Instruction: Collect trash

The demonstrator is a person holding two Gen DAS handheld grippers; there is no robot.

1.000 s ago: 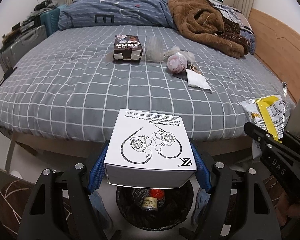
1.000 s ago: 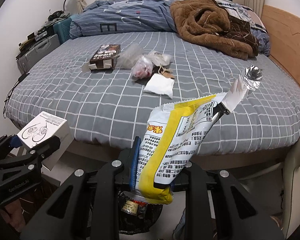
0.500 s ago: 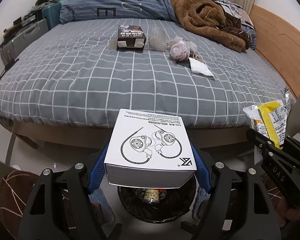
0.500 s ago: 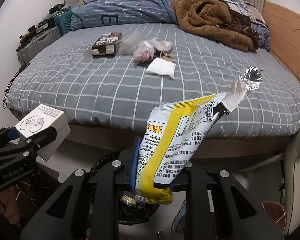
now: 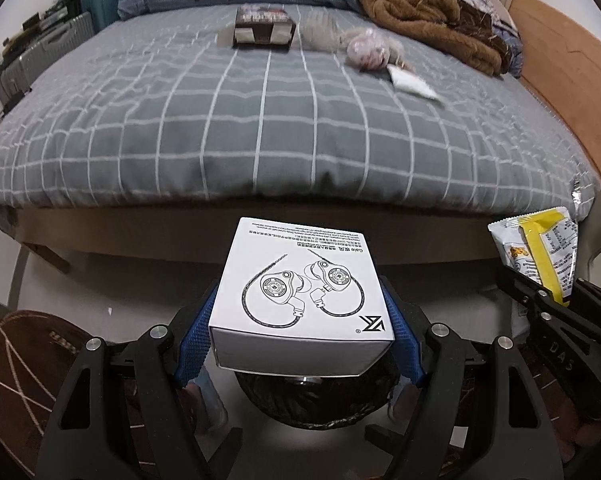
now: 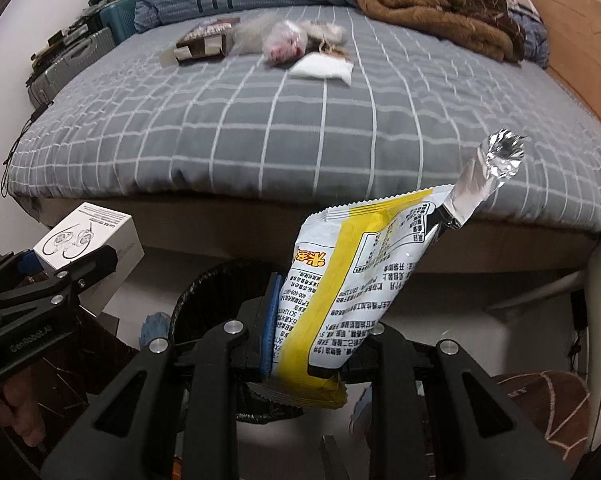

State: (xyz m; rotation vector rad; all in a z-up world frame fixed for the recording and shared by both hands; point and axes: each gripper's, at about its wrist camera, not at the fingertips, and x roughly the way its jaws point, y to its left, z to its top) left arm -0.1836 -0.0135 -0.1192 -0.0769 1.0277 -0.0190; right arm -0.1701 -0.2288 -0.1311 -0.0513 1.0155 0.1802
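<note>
My left gripper (image 5: 300, 344) is shut on a white earphone box (image 5: 300, 296), its blue pads pressing both sides. The box hangs right above a black-lined trash bin (image 5: 316, 400) on the floor. My right gripper (image 6: 308, 344) is shut on a yellow and white snack wrapper (image 6: 352, 280) with a torn foil top, held over the same trash bin (image 6: 220, 280). On the bed lie a brown carton (image 5: 262, 28), a crumpled clear bag (image 5: 364, 46) and a white paper packet (image 5: 412, 82). Each gripper shows at the edge of the other's view.
A grey checked bed (image 5: 260, 120) fills the space ahead, with a brown blanket (image 5: 428, 4) and blue duvet at its head. Suitcases (image 5: 48, 48) stand left of the bed. A brown patterned rug (image 5: 20, 360) lies on the floor at left.
Both grippers have sunk toward the floor with their loads still held. The bed edge has risen in both views and the bin sits closer beneath them.
</note>
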